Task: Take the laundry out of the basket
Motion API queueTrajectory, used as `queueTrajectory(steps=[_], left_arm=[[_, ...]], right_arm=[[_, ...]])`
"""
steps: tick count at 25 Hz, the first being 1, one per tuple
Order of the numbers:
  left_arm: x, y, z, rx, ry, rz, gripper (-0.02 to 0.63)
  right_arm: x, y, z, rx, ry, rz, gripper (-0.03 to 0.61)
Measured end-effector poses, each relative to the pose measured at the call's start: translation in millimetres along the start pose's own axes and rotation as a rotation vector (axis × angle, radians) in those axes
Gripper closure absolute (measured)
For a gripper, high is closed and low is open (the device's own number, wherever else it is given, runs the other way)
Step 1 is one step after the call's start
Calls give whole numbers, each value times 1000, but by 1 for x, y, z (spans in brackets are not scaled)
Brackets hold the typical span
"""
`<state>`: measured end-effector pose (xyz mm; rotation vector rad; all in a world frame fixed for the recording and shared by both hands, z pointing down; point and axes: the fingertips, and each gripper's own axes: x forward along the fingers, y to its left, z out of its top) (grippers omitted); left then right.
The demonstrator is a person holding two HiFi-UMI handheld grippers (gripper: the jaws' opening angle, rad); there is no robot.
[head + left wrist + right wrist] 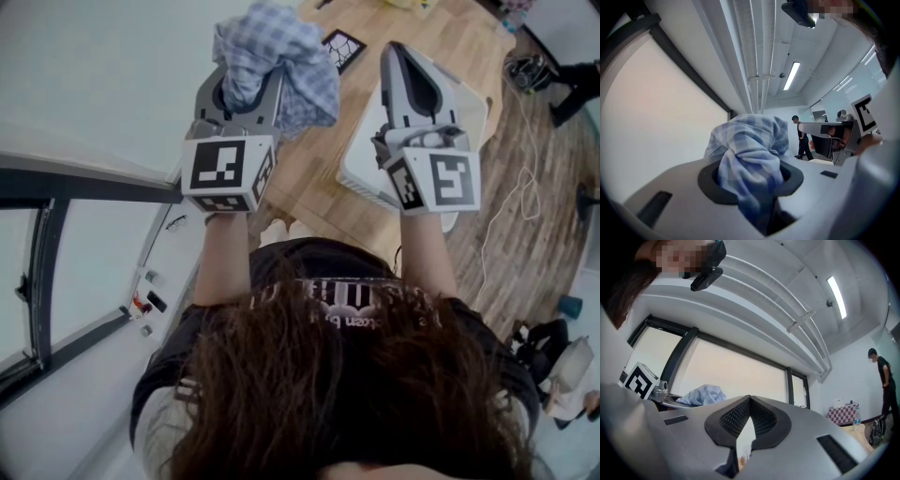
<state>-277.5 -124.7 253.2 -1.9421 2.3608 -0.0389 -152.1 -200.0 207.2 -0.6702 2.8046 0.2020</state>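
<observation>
Holding a blue-and-white checked cloth [750, 140] in the left gripper [751, 176]: narrow grip, pinched on a bunched fold, with the rest of the cloth puffed up above the pads and spilling over the front of the tool. Raised high in front of the person, well clear of the wooden table [319, 178] in the head view. No contact between cloth and table.

Right gripper [748, 401] closed, tips meeting, only a thin sliver of gap lower down, nothing between. Also raised, beside the left one and apart from it, not touching the cloth.

Below the right gripper in the head view, a white container [366, 159] on the table, mostly hidden behind the tool; contents not visible. Further along the table, a black-and-white marker card [342, 47] lying flat.

Off to the right, wood floor with a loose white cable [520, 187]. In the left gripper view, a long ceiling light [790, 76] overhead and a person in dark clothes [802, 138] standing far back.
</observation>
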Motion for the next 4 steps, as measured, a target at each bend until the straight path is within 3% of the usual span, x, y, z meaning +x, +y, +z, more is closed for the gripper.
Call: queueTrajectory(steps=[4], left_arm=[[-2,-1,-1,1,3,-1,468]], right_arm=[[-2,-1,1,-2,-2,-4,552]])
